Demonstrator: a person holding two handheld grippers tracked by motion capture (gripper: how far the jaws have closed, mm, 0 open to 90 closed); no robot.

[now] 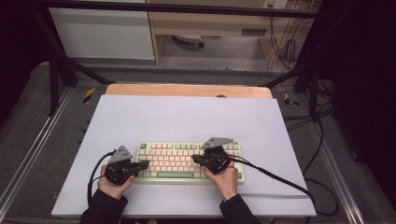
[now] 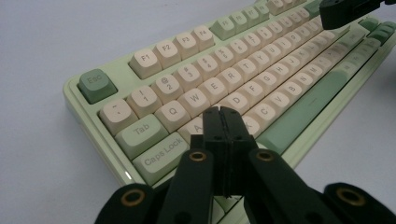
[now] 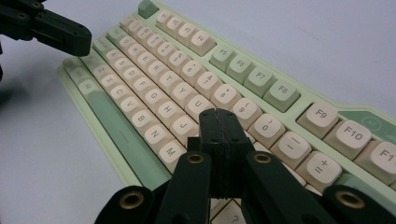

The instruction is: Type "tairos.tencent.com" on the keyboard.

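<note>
On smooth white sheet (image 1: 187, 116), blocky pastel-green keyboard (image 1: 187, 160).

A work table inside a dark metal frame, with furniture behind it.

Under the claws lies a pale lilac sheet (image 1: 187, 116), which covers most of a wooden table (image 1: 187, 89). Beyond the claws, past the far edge of the table, the floor (image 1: 224, 49) is grey, and a white cabinet (image 1: 102, 32) stands beside a light wooden desk (image 1: 210, 21). Black frame bars (image 1: 60, 60) stand to both sides. Right of the claws, black cables (image 1: 322, 140) hang. The light is even on the table and dim at the sides.
</note>
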